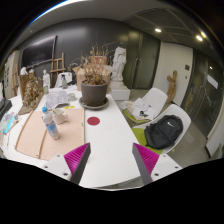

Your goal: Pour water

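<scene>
- The gripper (111, 160) stands released: its two fingers are spread wide apart, the magenta pads (75, 155) on their inner faces open to view, and nothing is held or touched between them. Only bare tabletop shows in the gap.
- The fingers point forward and slightly down over the near edge of the table, level with each other; the hand that holds the tool is out of view.
- The table (108, 140) is long and white and runs away from the fingers toward the back of the room. A tan board (48, 135) lies on its left half.
- A plastic water bottle (51, 126) stands upright on that board, ahead of the left finger and well apart from it. Other small containers stand further left, too small to tell apart.
- A brown flower pot (95, 93) with dry twigs stands at the far middle of the table, beyond the fingers. A small red disc (93, 121) lies flat on the white top in front of the pot.
- A white chair (150, 103) stands to the right of the table, and nearer to the fingers a black bag (163, 131) rests on another seat.
- Behind the table a white statue (119, 63) stands against a dark wall (75, 42), and ceiling lamps (157, 30) glow overhead.
</scene>
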